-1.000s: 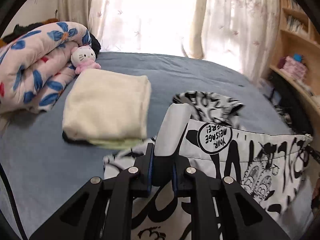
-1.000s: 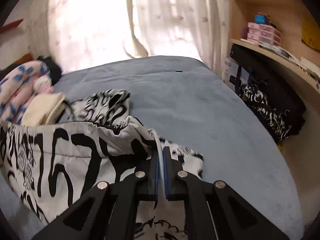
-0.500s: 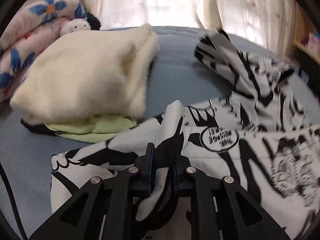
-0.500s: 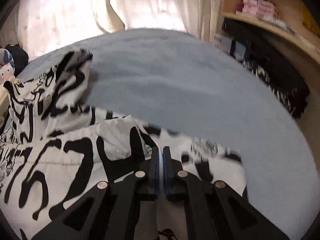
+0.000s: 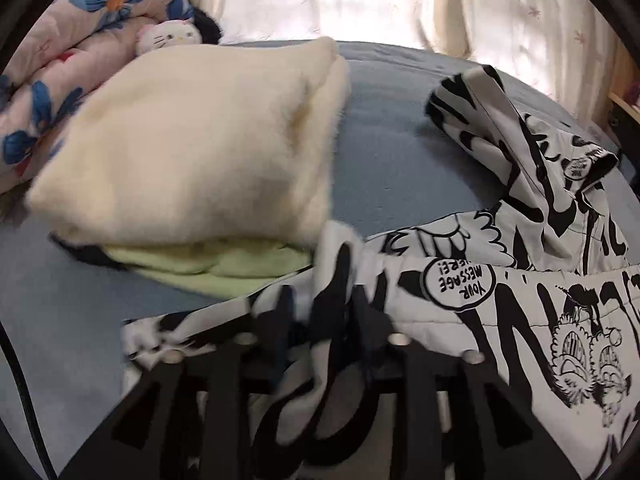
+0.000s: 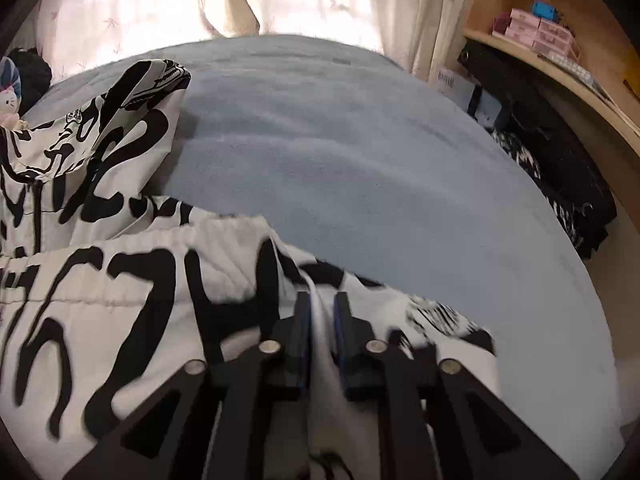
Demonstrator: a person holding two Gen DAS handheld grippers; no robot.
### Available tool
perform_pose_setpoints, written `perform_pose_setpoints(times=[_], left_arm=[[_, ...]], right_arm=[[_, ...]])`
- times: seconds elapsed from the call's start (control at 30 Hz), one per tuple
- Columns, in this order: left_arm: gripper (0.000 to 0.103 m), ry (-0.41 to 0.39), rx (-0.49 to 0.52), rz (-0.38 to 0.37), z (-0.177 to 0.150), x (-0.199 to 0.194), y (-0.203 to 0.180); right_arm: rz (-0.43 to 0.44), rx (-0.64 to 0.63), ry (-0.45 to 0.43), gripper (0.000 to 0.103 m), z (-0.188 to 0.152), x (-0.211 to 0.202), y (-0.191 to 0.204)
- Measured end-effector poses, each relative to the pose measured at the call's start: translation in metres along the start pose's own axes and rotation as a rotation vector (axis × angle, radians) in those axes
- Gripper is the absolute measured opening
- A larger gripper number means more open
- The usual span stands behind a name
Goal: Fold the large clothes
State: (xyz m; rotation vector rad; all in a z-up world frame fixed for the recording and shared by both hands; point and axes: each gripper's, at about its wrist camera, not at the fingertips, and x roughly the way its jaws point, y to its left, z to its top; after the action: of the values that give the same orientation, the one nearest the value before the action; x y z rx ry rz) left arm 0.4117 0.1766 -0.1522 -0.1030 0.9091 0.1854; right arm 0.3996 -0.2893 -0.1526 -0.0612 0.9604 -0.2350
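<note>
On the blue bed (image 6: pixel 360 152), both grippers' jaws have just been opening off the printed garment (image 5: pixel 460 292).

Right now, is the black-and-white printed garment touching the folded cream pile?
Touching. Left wrist view: a raised fold of the printed garment lies against the lime-green bottom layer and front corner of the cream pile, no blue bed visible between them.

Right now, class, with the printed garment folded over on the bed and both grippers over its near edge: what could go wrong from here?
1. The left gripper, jaws just opening, has cloth bunched between them; the black-and-white garment may snag as it withdraws.
2. The right gripper likewise has a fold between its parting jaws.
3. The garment's edge lies against the cream folded pile and could disturb it.
</note>
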Motion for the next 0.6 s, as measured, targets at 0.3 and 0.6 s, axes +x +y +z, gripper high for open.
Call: perform_pose_setpoints(times=[0.3,0.6], left_arm=[[0.061,-0.005,-0.015,-0.162,-0.027,-0.11,-0.033],[0.061,0.079,0.139,-0.113,-0.128,-0.098,-0.07]], right_arm=[[0.28,0.029,-0.102,0.034,-0.025,-0.12,0.032],[0.383,-0.089,-0.003,0.039,-0.104,-0.096,0.094]])
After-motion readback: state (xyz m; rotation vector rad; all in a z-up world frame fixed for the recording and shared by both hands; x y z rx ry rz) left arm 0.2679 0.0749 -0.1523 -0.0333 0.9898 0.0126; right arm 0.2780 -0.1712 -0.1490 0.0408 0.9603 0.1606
